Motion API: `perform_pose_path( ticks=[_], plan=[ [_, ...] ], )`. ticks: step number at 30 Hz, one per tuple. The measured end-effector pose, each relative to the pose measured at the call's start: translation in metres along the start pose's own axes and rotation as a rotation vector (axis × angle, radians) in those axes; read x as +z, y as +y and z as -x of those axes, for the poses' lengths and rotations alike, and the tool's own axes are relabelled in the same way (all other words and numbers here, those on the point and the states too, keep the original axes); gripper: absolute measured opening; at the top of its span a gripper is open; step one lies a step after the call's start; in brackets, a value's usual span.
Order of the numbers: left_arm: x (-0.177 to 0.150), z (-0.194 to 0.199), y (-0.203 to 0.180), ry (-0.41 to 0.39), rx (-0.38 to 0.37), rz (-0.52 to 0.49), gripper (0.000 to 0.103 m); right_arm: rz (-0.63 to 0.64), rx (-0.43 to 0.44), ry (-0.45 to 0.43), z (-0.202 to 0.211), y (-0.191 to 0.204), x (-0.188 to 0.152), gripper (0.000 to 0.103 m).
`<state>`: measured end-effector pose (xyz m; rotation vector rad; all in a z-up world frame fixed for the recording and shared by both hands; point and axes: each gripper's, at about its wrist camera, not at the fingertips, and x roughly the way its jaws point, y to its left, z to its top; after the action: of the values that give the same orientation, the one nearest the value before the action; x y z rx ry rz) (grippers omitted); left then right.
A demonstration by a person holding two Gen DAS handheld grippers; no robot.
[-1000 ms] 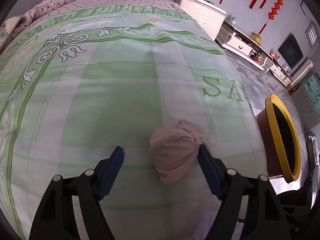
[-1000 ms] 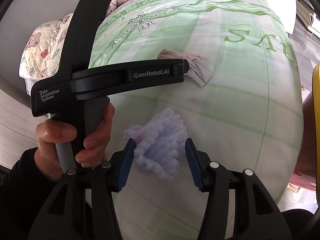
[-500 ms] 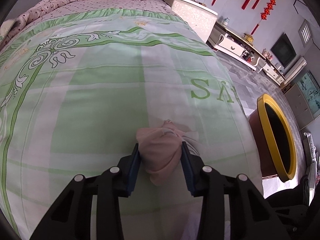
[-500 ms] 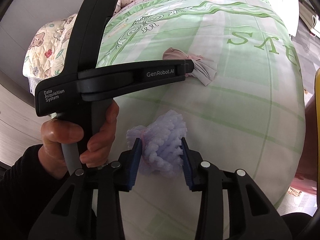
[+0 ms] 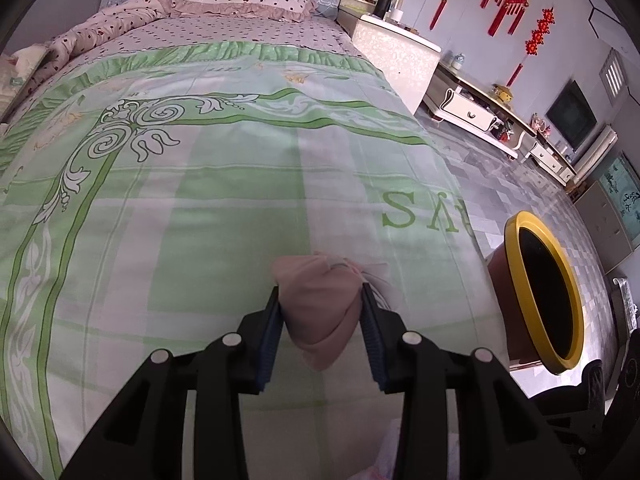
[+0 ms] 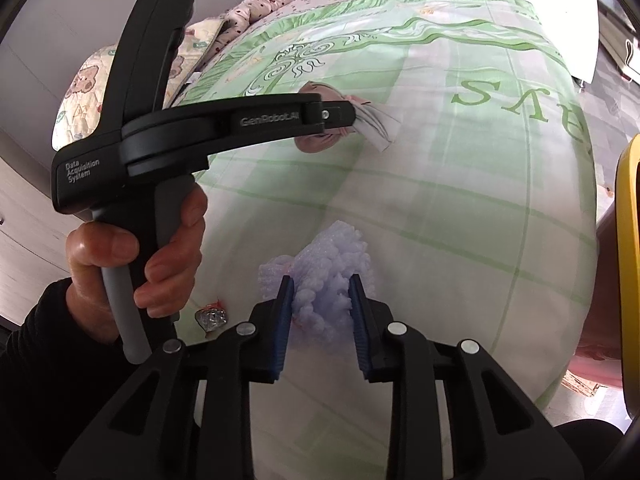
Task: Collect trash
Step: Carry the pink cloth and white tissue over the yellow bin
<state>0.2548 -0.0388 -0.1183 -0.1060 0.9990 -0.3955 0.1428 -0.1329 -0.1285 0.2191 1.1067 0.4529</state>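
The bed [image 5: 224, 184] carries everything, its smooth green-and-white cover printed with scrolls and large letters. Off the bed's right edge stands a round brown bin [image 5: 540, 292] with a glossy yellow rim; my left camera shows its dark mouth, while my right camera catches only a sliver of rim. My left claw [image 5: 320, 312] is clenched on a soft pink cloth bundle [image 5: 320, 304], knotted at one end, near the bed's foot edge. My right claw [image 6: 322, 308] is still closing, its blue ribbed pads pressing a crumpled lilac foam wad [image 6: 328, 272], bumpy and pale, nearer that same edge. Only my right camera shows my left hand [image 6: 136, 264] around the grey handle, and a small crinkled foil wrapper [image 6: 211, 316] beside the foam.
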Motion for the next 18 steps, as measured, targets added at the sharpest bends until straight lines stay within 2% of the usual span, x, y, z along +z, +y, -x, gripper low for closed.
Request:
perform_pose_path(
  ticks=[8, 18],
  plan=[
    [0.002, 0.042, -0.004, -0.077, 0.030, 0.014, 0.035, -0.005, -0.036, -0.057, 0.039, -0.003, 0.000, 0.026],
    [-0.001, 0.097, -0.024, -0.191, 0.070, 0.007, 0.035, -0.036, -0.129, -0.179, 0.106, -0.037, 0.006, 0.026]
  ],
)
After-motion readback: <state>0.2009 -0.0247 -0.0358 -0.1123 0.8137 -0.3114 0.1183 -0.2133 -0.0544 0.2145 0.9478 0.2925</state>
